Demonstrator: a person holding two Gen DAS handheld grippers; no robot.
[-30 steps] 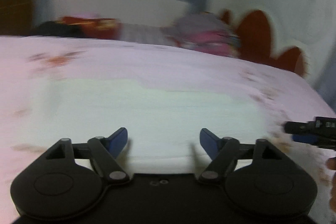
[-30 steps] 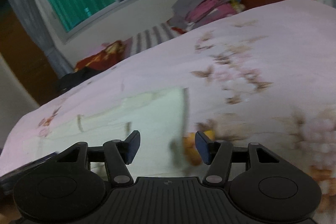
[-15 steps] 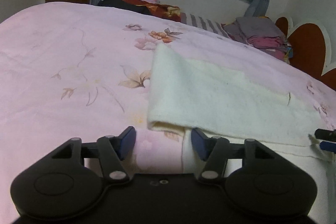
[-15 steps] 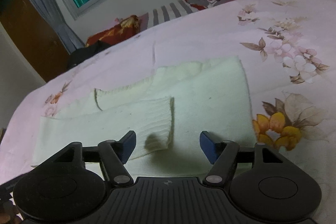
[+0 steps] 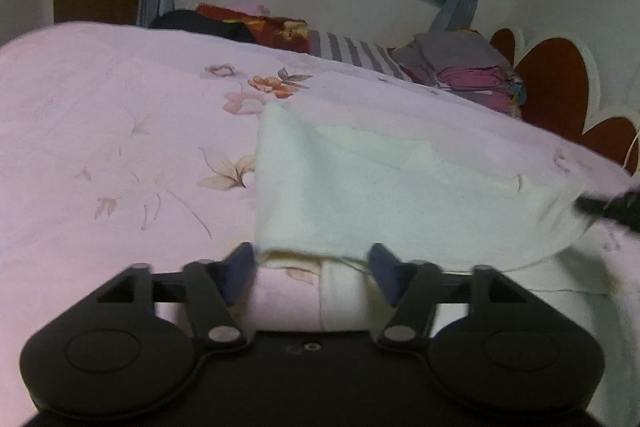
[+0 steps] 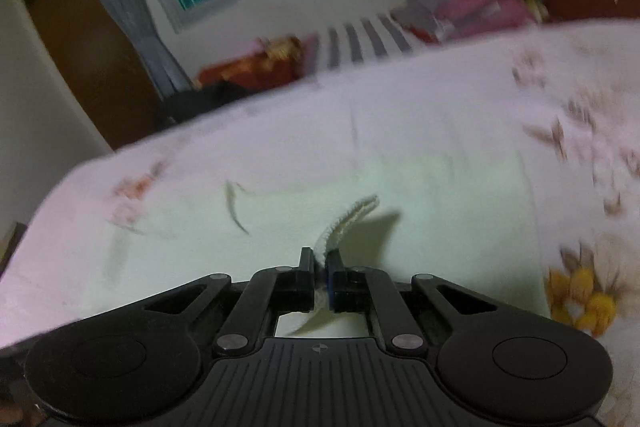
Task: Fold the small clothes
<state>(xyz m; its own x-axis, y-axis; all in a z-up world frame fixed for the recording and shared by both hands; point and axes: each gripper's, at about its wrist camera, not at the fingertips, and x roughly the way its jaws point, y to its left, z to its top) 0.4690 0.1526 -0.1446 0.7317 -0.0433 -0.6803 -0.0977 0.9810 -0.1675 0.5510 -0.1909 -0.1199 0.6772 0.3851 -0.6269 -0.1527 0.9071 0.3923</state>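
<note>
a cream knit garment (image 5: pixel 392 187) lies spread on the pink floral bedspread (image 5: pixel 120 131), partly folded over itself, with its near-left corner just ahead of the left gripper (image 5: pixel 311 273). the left gripper's blue-padded jaws stand well apart and are opening; a strip of cream fabric and bare bedspread lie between them, but the pads press on nothing. the right gripper (image 6: pixel 320 277) has its jaws closed together on a ribbed edge of the garment (image 6: pixel 348 223), which rises from the pinch as a limp, curling flap; in the left wrist view a dark blurred shape at the far right edge is probably this same gripper, though that cannot be confirmed. the knit looks light, soft and quite without stiffness: it will drape and sag from any single point, stretch a little under pull, and cling lightly to the bedspread rather than slide freely. a hold on the ribbed hem or a cuff, where the fabric is thicker, should be firmest; a pinch in the middle of a panel would likely gather only one layer. for an even fold the left gripper would do best to take the near-left corner, matching the right's hold. folded clothes (image 5: pixel 468 71) are stacked at the far side, well apart.
</note>
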